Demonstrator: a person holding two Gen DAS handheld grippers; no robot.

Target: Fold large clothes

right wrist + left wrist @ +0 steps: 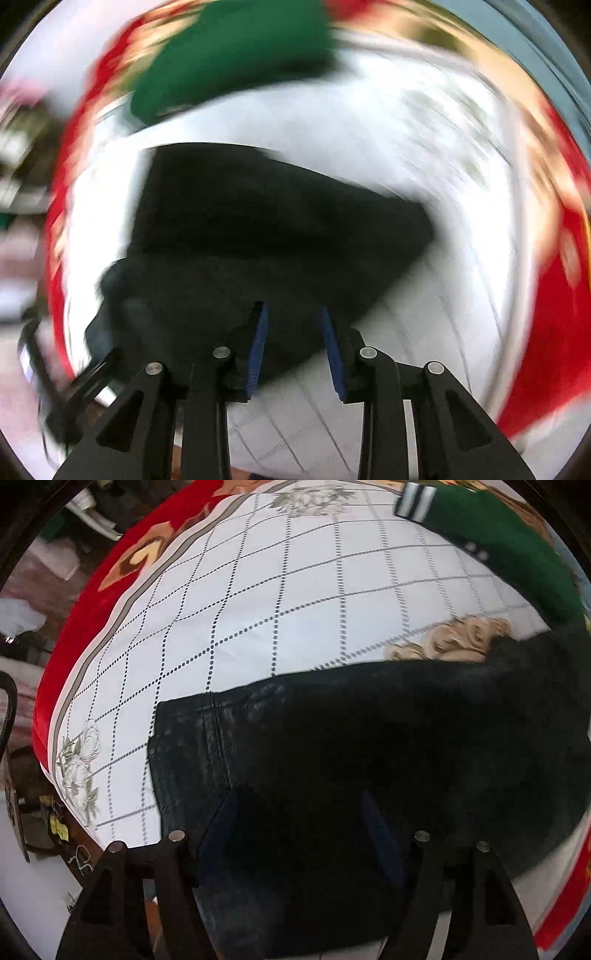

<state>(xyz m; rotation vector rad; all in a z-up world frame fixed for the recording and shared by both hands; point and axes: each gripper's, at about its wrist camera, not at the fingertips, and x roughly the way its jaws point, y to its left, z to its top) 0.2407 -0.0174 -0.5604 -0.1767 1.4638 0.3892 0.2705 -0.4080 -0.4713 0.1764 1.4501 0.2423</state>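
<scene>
A person's right tool (293,345) hangs over a bed, its blue-padded jaws standing narrowly apart with nothing pinched between them; the pads frame the near hem of a black garment (258,236) without touching it. That view is badly smeared, but the dark cloth reads as a folded block lying on the white middle of the bed cover (424,332), its near end toward the bed's near edge. In the left wrist view the left tool (301,834) points down onto the same black garment (369,738); its fingers melt into the dark cloth, so whether they stand clear or grip fabric cannot be told. The garment's stitched hem lies near the bed's near left corner, and the cloth stretches away toward the right edge. Beyond it spreads the cover's white field, crossed by dotted diamond lines, with a beige printed rose (454,638) just past the garment. A green garment (509,550) with a striped cuff lies at the far right edge, well apart from the black one. A red border (92,609) rims the cover on the left.
</scene>
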